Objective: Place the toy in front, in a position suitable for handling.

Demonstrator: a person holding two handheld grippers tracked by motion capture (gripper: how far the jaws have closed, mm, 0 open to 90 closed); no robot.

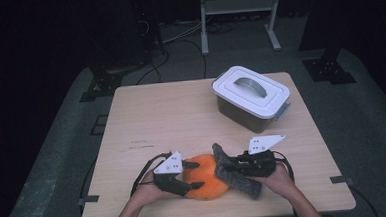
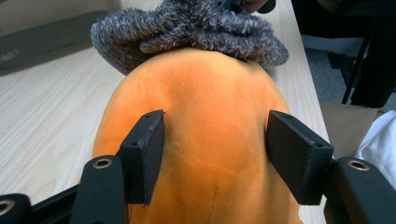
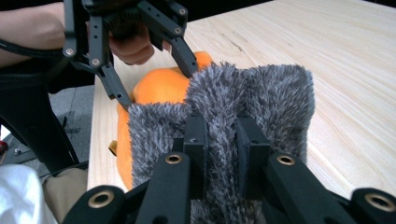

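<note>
left hand-held gripper [image 1: 190, 174] jaws half spread, pads pressed against both flanks of orange plush [image 2: 205, 140], right hand-held gripper [image 1: 232, 167] jaws clamped tight on grey fuzzy fabric [image 3: 233, 107], both forearms low at near edge

in the high view, the grey fuzzy cloth [image 1: 236, 174] hides the right side of the orange soft toy [image 1: 204, 177]. the person's arms are cut off at the bottom edge. the white box [image 1: 250, 91] hides its inside.

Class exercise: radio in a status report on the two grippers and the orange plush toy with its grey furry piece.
Left gripper jaws straddling orange toy, pads at its sides. Right gripper shut on grey fur. White-lidded bin stands apart, far side; nothing in the way.
</note>
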